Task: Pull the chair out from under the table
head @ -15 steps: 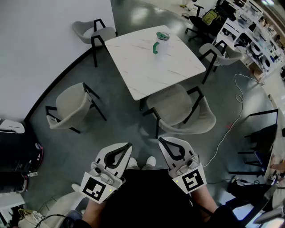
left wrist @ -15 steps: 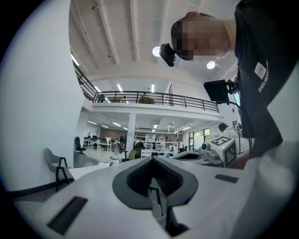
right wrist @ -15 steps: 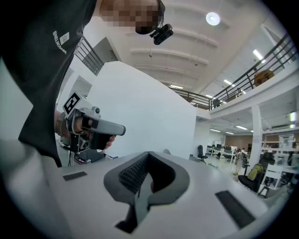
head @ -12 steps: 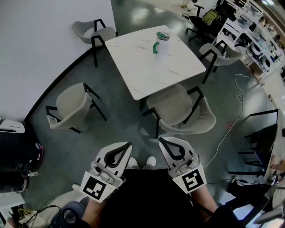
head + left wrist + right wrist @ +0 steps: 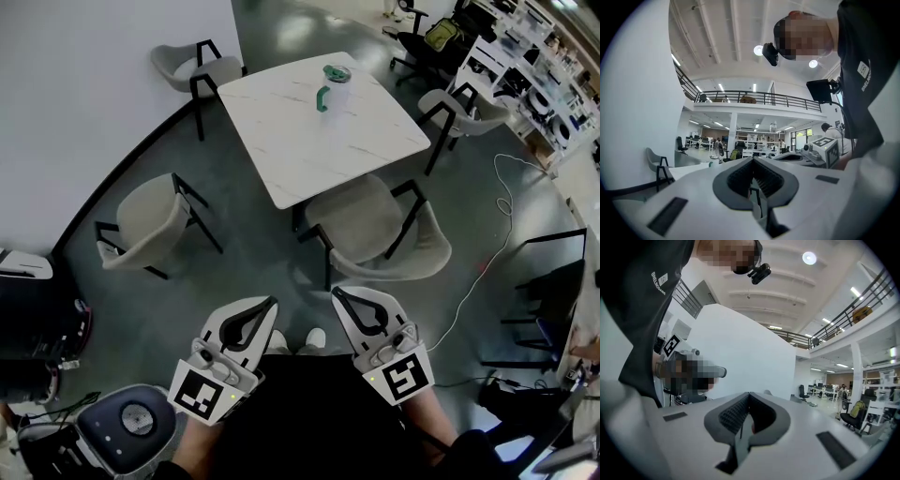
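Standing by watching, and both grippers are just held out level in front of the person's waist, side by side. The left gripper [image 5: 271,306] has its jaws pressed fully together with nothing in them. Same with the right gripper [image 5: 337,294]: closed tight and empty.

The chair [image 5: 380,230] is straight ahead of both sets of jaws, well apart from them, with bare floor in between. Its backrest faces the jaws and the front of its seat is tucked under the near edge of the table [image 5: 291,141], so it's not pulled out yet. Neither gripper touches it.

Beyond the chair, on the far part of the table, there's a cup [image 5: 330,86] with a green handle. Off to the left of the left jaws sits a second chair [image 5: 141,225], clear of the table. Way out to the right of the right jaws a cable [image 5: 487,253] snakes across the floor. Behind and left of the left gripper, down low, is a round grey device [image 5: 131,427]; can't tell what it is.
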The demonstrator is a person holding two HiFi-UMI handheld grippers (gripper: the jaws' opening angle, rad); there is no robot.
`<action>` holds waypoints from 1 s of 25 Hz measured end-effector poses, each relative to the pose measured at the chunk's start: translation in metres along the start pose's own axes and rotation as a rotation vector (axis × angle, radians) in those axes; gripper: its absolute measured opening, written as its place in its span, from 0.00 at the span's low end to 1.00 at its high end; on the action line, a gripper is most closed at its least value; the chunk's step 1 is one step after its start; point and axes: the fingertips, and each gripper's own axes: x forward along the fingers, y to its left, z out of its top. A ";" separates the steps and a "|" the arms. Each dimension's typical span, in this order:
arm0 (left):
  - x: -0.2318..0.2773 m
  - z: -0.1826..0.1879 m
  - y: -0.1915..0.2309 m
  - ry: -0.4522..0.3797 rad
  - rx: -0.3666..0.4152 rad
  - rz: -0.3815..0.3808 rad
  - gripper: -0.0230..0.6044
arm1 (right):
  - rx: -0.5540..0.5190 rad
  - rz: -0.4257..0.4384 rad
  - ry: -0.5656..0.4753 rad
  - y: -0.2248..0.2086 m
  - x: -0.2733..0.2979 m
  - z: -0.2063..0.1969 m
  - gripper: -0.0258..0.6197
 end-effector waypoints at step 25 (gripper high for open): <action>0.068 -0.031 0.003 0.045 -0.014 0.043 0.05 | 0.050 -0.026 0.016 -0.074 -0.010 -0.038 0.06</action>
